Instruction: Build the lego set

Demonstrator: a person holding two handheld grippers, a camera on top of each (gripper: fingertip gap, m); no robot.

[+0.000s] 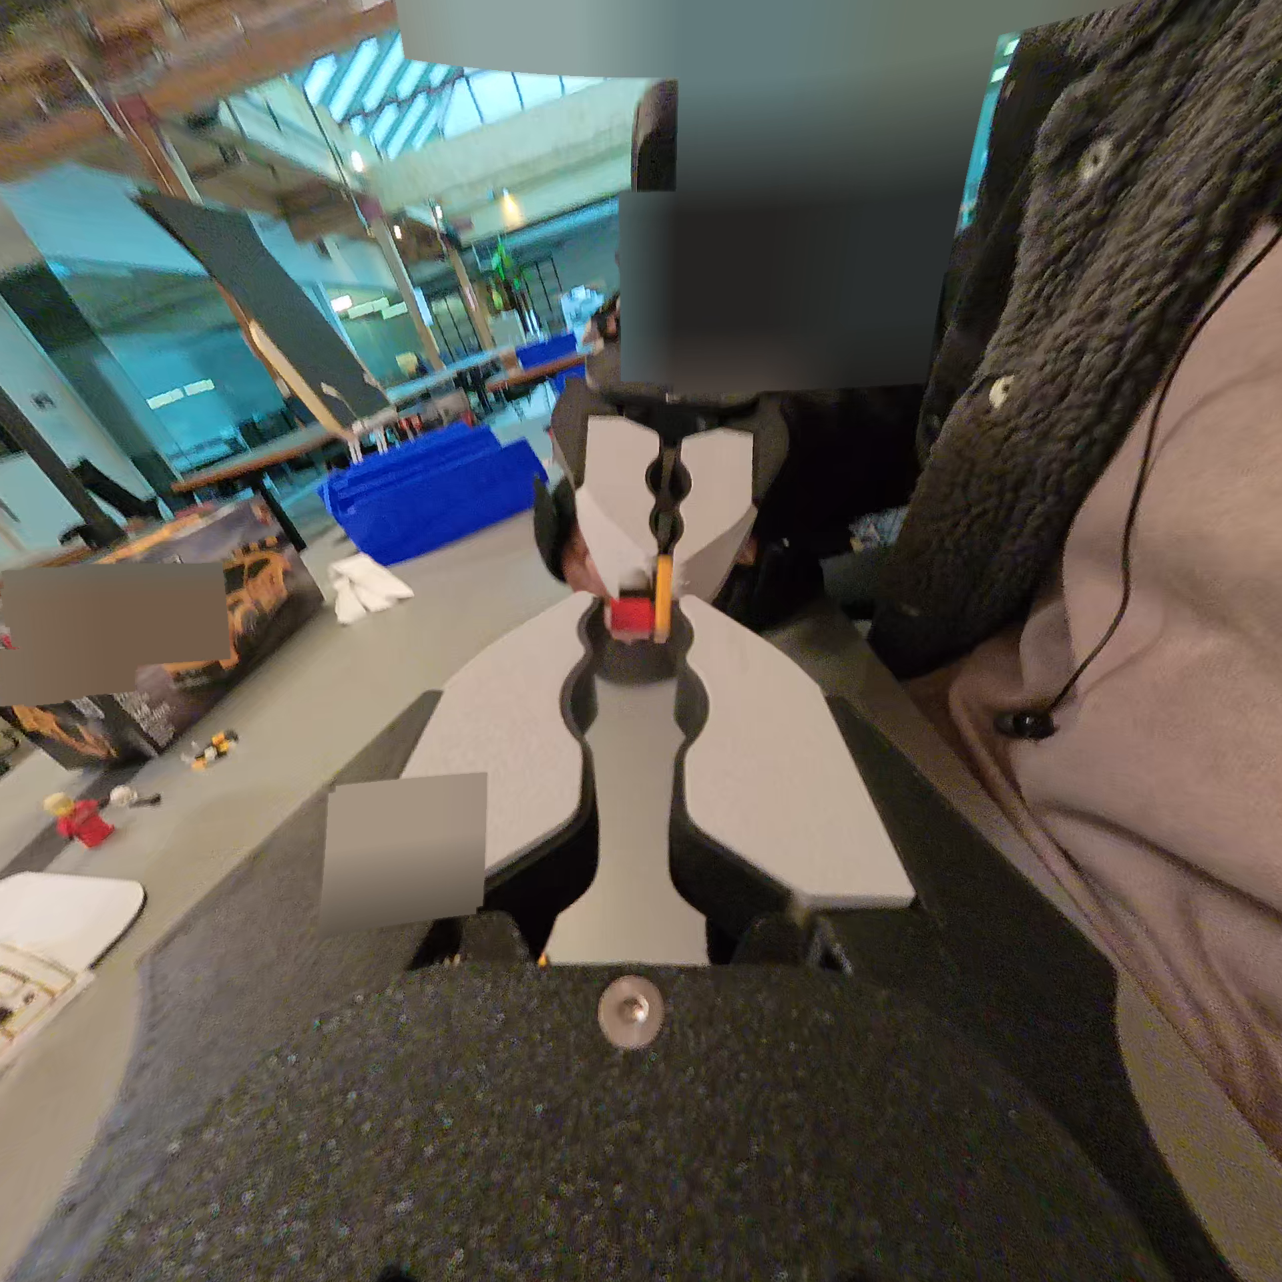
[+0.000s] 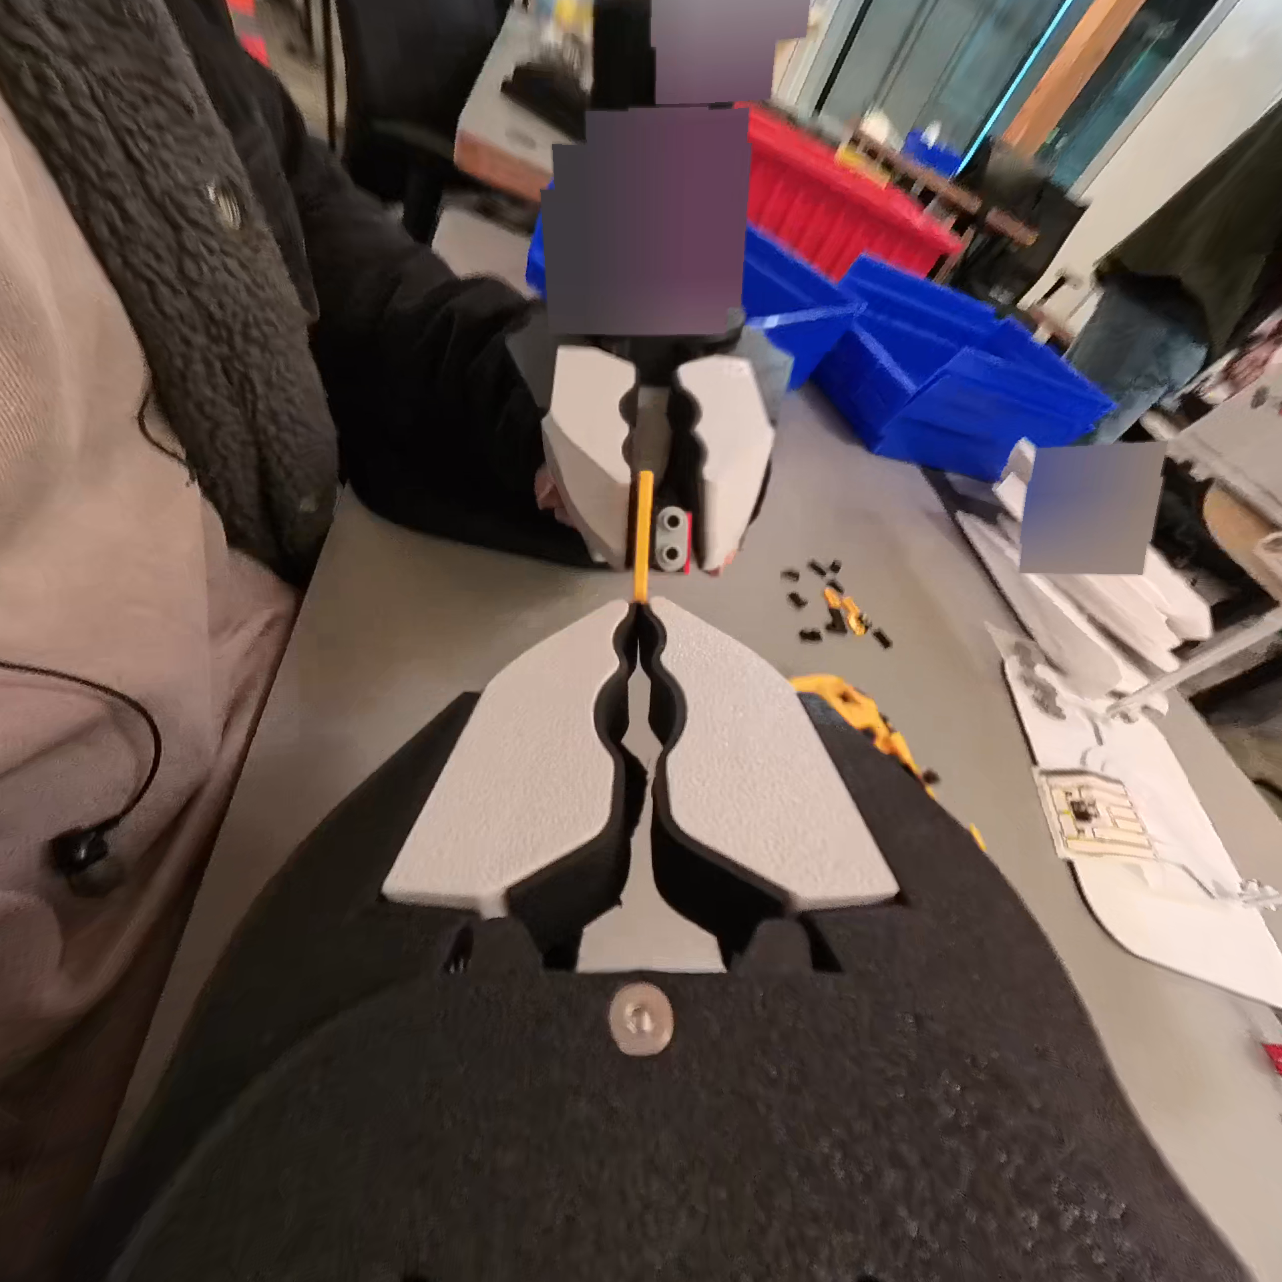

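Note:
My left gripper (image 1: 635, 616) is shut on a small red and grey brick piece (image 1: 630, 614), which shows grey with two holes in the right wrist view (image 2: 671, 537). My right gripper (image 2: 637, 605) is shut on the end of a thin yellow piece (image 2: 644, 537). The two grippers face each other tip to tip above the grey table (image 2: 416, 624). The yellow piece (image 1: 663, 590) stands against the side of the red brick, between the left gripper's fingers (image 2: 590, 451). The right gripper also shows farther off in the left wrist view (image 1: 666, 548).
Small black and yellow parts (image 2: 832, 614) lie on the table to the right, by a yellow partial build (image 2: 860, 714) and instruction sheets (image 2: 1144, 832). To the left are a set box (image 1: 243, 596), a red minifigure (image 1: 83, 822) and loose parts (image 1: 211, 749). Blue bins (image 2: 936, 361) stand behind. A person's coat (image 2: 208, 277) is close. Left and right tips are no more than a few centimetres apart.

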